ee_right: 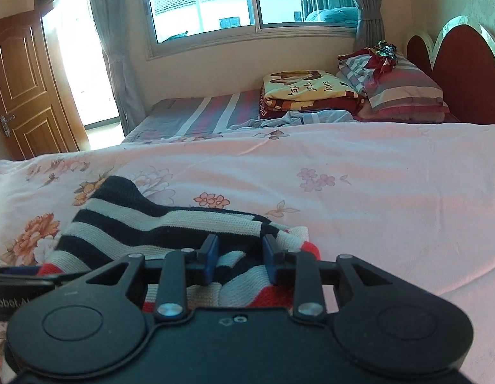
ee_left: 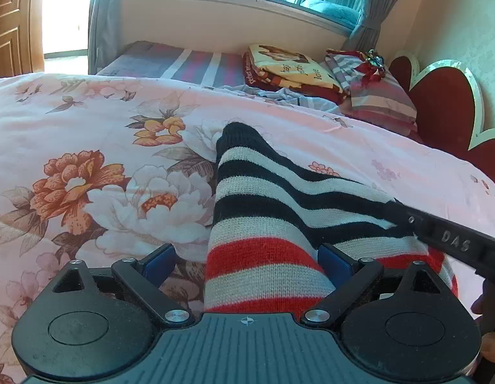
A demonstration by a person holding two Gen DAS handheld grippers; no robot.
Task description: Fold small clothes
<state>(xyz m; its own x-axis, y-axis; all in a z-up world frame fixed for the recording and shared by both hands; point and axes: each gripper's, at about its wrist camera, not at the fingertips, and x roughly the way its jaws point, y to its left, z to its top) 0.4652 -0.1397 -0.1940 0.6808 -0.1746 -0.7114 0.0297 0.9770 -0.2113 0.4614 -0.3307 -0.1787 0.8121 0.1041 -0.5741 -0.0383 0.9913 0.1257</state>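
Striped sweater (ee_left: 263,211) on the bed (ee_left: 87,121): left hand-held gripper (ee_left: 247,256) wide astride it, right hand-held gripper (ee_right: 240,249) narrowly parted (unclamped) at 3 o'clock.

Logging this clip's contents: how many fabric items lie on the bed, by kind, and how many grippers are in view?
Striped knit garment: 1
Folded blanket with lettering: 1
Striped pillows: 1 stack, number unclear
Crumpled light-blue cloth: 1
Floral quilt: 1
Grippers: 2, left gripper and right gripper
Total: 7
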